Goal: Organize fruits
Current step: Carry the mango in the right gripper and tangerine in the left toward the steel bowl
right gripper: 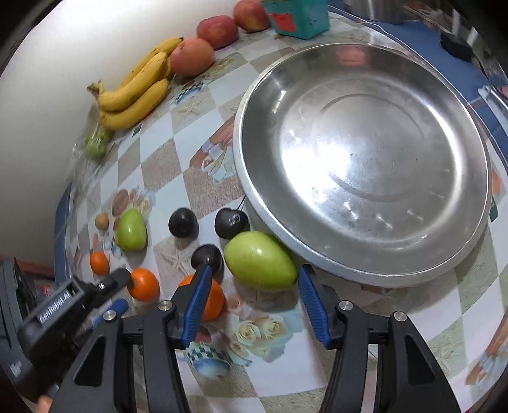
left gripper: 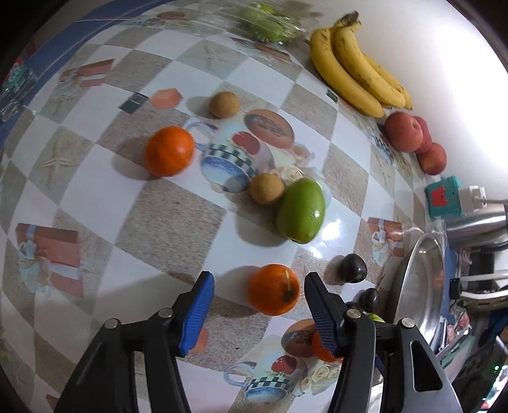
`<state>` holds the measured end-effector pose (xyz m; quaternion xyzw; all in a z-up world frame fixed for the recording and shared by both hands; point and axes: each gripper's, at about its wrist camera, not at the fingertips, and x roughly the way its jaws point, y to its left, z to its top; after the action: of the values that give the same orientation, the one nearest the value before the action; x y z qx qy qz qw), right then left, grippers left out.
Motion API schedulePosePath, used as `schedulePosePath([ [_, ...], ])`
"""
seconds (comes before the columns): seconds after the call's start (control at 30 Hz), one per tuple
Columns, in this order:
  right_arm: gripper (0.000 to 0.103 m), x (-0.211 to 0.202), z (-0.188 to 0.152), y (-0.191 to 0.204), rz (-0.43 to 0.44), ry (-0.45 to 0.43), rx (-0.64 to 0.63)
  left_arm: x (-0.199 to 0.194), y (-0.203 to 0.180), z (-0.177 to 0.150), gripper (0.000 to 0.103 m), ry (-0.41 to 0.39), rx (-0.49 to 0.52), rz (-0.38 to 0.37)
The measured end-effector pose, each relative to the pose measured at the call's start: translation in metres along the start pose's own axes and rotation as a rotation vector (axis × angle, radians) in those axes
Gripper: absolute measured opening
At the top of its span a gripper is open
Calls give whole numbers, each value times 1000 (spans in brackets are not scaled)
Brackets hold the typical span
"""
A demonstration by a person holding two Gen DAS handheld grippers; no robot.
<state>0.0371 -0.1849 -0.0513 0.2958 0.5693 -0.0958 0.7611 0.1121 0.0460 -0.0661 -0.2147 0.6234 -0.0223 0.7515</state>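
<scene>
In the left wrist view my left gripper (left gripper: 258, 282) is open, its blue pads on either side of an orange (left gripper: 273, 289) without touching it. Farther off lie a green mango (left gripper: 301, 210), two brown kiwis (left gripper: 266, 188), another orange (left gripper: 169, 151), bananas (left gripper: 355, 66) and apples (left gripper: 404, 132). In the right wrist view my right gripper (right gripper: 252, 276) is open around a green mango (right gripper: 259, 260) beside the steel tray (right gripper: 476, 241). Dark plums (right gripper: 231, 223) and an orange (right gripper: 213, 300) lie close by. The left gripper (right gripper: 119, 279) shows at left by a small orange (right gripper: 143, 284).
A teal box (right gripper: 298, 17) and apples (right gripper: 192, 56) stand along the white wall. A bag of green fruit (left gripper: 266, 22) lies at the far side. A metal pot (left gripper: 476, 222) and cables crowd the right edge beyond the steel tray (left gripper: 419, 286).
</scene>
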Motion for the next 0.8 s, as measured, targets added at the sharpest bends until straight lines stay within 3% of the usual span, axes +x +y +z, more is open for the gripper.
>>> schedulePosePath([
  [0.4, 58, 16, 5, 4, -26, -38, 47, 15, -17, -3, 61, 1, 75, 27],
  [0.43, 58, 16, 5, 4, -26, -41, 49, 15, -18, -3, 59, -1, 81, 30],
  [0.5, 55, 16, 5, 3, -26, -45, 55, 16, -19, -3, 40, -1, 85, 32],
  [0.8, 52, 13, 4, -1, -9, -51, 60, 15, -16, -3, 39, -1, 68, 16],
])
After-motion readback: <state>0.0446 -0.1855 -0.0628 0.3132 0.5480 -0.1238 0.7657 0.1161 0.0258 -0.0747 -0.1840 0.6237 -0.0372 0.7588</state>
